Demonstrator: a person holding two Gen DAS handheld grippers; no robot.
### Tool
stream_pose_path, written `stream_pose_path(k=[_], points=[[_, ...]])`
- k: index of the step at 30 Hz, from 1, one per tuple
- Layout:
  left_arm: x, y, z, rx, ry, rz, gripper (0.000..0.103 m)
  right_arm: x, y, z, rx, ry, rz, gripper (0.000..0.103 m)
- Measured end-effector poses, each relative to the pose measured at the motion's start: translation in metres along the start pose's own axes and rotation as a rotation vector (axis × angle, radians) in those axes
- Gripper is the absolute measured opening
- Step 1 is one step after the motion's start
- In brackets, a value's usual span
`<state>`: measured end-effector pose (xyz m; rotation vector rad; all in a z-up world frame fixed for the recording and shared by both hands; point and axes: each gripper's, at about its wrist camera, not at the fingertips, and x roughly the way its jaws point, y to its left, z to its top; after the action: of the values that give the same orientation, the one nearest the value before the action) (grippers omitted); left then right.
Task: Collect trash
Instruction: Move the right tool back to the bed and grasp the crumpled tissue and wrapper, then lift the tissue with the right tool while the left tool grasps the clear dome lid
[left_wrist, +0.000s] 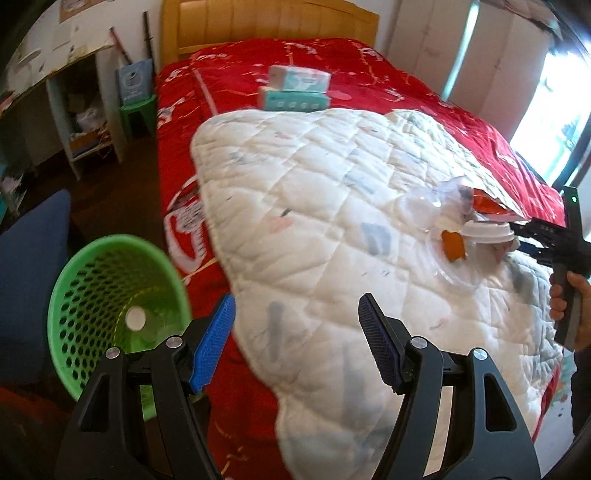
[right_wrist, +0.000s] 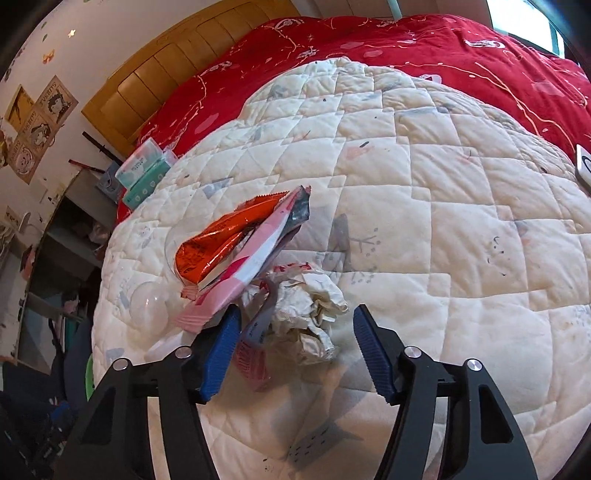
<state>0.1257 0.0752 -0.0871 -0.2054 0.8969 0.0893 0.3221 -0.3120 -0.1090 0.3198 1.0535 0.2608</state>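
Note:
A pile of trash lies on the white quilt (right_wrist: 424, 221): an orange foil wrapper (right_wrist: 218, 236), a pink wrapper (right_wrist: 251, 269), crumpled paper (right_wrist: 310, 314) and a clear plastic dome lid (right_wrist: 147, 302). My right gripper (right_wrist: 295, 332) is open, its jaws standing either side of the crumpled paper. In the left wrist view the same pile (left_wrist: 461, 221) lies at the right with the right gripper (left_wrist: 524, 236) at it. My left gripper (left_wrist: 295, 325) is open and empty above the bed's edge, beside the green mesh bin (left_wrist: 110, 306).
Two tissue packs (left_wrist: 295, 88) are stacked on the red blanket (left_wrist: 229, 66) near the wooden headboard (left_wrist: 266, 22). A shelf unit (left_wrist: 81, 110) and a green stool (left_wrist: 138, 110) stand left of the bed. A white item (right_wrist: 583, 166) lies at the quilt's right edge.

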Motion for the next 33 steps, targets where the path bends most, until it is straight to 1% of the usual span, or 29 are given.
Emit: stream_pose_path(k=[1,3,4,8,11,17,19,20,24,28,33], points=[[0.002,-0.004,0.002,0.007,-0.003,-0.004,0.069,0.002,0.001,0.000,-0.009,0.004,-0.003,0.060],[0.007,-0.015,0.009,0.024,-0.006,-0.017,0.069,0.004,0.003,0.000,-0.021,0.005,-0.006,0.053],[0.009,-0.021,0.012,0.034,-0.007,-0.024,0.069,0.005,0.003,0.000,-0.020,0.011,0.007,0.049],[0.018,-0.039,0.025,0.070,-0.020,-0.050,0.069,0.000,0.002,-0.002,-0.022,0.003,0.012,0.043],[0.025,-0.054,0.035,0.098,-0.022,-0.080,0.069,-0.014,0.002,-0.005,-0.041,-0.016,0.000,0.042],[0.042,-0.086,0.047,0.153,-0.023,-0.109,0.072,-0.047,-0.001,-0.020,-0.109,-0.047,-0.045,0.042],[0.047,-0.093,0.049,0.165,-0.022,-0.120,0.072,-0.058,-0.006,-0.026,-0.110,-0.058,-0.051,0.042],[0.052,-0.098,0.051,0.180,-0.022,-0.114,0.072,-0.064,-0.008,-0.029,-0.115,-0.065,-0.055,0.041],[0.069,-0.111,0.058,0.211,-0.013,-0.111,0.073,-0.083,-0.017,-0.042,-0.121,-0.068,-0.051,0.041],[0.088,-0.122,0.069,0.223,0.002,-0.128,0.076,-0.099,-0.024,-0.055,-0.120,-0.074,-0.037,0.041],[0.110,-0.136,0.079,0.242,0.024,-0.136,0.076,-0.113,-0.024,-0.071,-0.124,-0.079,-0.011,0.042]])
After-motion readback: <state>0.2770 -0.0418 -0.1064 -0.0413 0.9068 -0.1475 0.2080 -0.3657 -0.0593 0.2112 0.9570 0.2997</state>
